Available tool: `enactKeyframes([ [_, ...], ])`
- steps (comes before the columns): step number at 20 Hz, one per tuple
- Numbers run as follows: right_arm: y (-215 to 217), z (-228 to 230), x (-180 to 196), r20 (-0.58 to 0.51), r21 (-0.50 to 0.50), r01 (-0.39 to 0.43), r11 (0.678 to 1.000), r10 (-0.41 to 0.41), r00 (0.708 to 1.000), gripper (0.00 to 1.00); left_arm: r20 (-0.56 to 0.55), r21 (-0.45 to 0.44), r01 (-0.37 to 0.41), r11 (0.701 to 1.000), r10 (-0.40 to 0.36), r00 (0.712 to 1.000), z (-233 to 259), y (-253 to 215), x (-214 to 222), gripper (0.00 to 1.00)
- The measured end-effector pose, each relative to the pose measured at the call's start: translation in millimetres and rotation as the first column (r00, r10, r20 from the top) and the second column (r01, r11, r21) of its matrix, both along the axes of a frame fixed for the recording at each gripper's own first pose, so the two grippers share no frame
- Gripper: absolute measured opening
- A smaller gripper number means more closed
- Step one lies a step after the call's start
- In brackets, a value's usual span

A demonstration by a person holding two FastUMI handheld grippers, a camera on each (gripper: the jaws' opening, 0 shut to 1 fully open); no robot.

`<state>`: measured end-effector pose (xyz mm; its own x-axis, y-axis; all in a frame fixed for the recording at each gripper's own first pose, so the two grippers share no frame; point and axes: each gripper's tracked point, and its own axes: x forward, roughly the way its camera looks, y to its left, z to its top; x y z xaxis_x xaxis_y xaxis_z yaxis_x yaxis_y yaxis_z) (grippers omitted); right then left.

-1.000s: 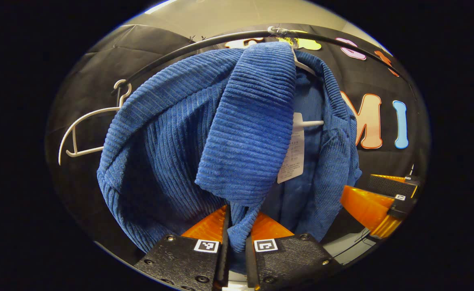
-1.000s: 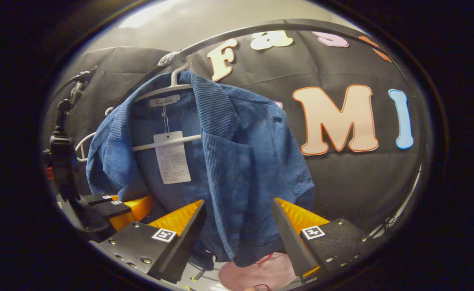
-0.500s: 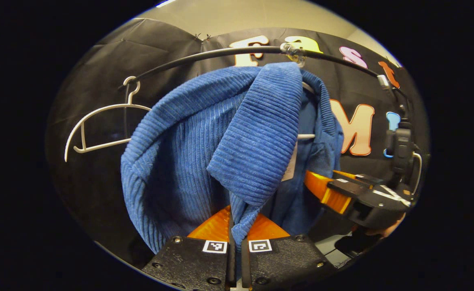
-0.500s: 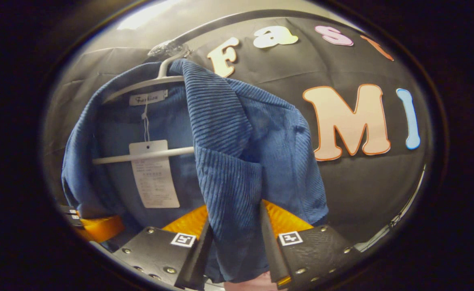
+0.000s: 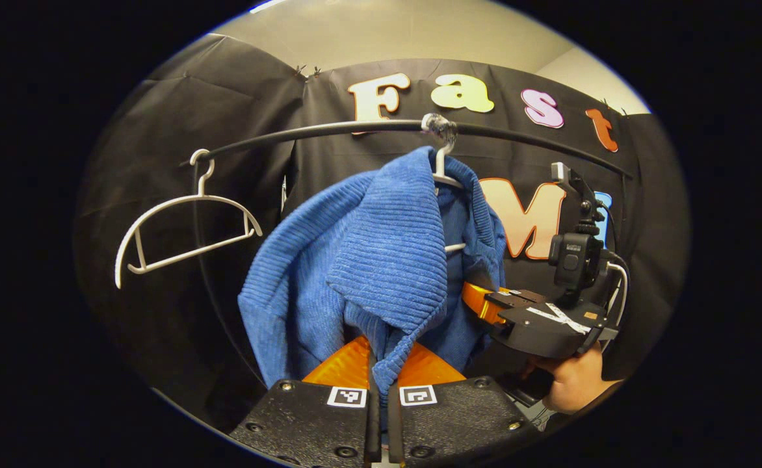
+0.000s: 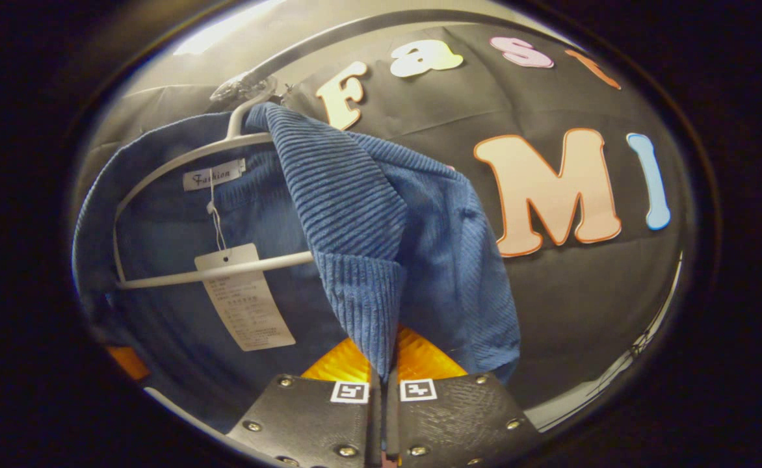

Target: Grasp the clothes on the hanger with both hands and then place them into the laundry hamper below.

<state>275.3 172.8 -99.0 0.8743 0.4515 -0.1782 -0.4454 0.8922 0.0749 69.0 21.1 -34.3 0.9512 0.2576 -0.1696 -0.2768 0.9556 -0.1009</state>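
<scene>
A blue ribbed garment (image 5: 355, 266) hangs on a white hanger (image 5: 445, 170) from a black curved rail (image 5: 329, 130). My left gripper (image 5: 381, 364) is shut on the garment's front edge, which comes down between its fingers. In the right gripper view the same blue garment (image 6: 368, 214) drapes over the white hanger (image 6: 186, 159), with a paper tag (image 6: 244, 299) dangling inside. My right gripper (image 6: 384, 364) is shut on the garment's other front edge. In the left gripper view the right gripper (image 5: 485, 302) reaches into the cloth from the right, held by a hand (image 5: 573, 383).
A bare white hanger (image 5: 183, 231) hangs on the rail to the left of the garment. The black cloth wall stands close behind the rail in both views.
The right gripper has closed from open onto the garment's front edge. The left gripper stayed shut on the cloth and drew back, so the garment looks smaller and pulled toward it.
</scene>
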Motion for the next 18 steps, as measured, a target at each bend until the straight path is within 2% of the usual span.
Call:
enactKeyframes([
  [3, -8, 11, -6, 0.046, -0.039, 0.023, 0.999, -0.021, 0.999, 0.0, 0.024, 0.004, -0.002, 1.0, 0.002, 1.0, 22, 7, -20, 0.06],
  [5, -12, 22, -8, 0.073, -0.039, 0.043, 0.998, -0.04, 0.997, 0.0, 0.035, 0.004, -0.005, 1.0, 0.005, 0.999, 35, 15, -31, 0.03],
  [9, -27, 46, -4, 0.143, -0.044, 0.106, 0.993, -0.099, 0.985, 0.0, 0.063, 0.025, -0.035, 0.999, 0.033, 0.997, 61, 34, -51, 0.06],
  [10, -29, 50, -2, 0.158, -0.049, 0.116, 0.992, -0.107, 0.982, 0.04, 0.062, 0.028, -0.041, 0.999, 0.039, 0.997, 63, 37, -54, 0.06],
  [11, -30, 54, -1, 0.169, -0.047, 0.12, 0.992, -0.111, 0.979, 0.0, 0.065, 0.032, -0.049, 0.998, 0.047, 0.997, 67, 42, -57, 0.06],
  [18, -57, 82, 40, 0.219, 0.024, 0.217, 0.976, -0.217, 0.951, 0.0, 0.074, 0.059, -0.102, 0.993, 0.098, 0.992, 89, 67, -66, 0.05],
])
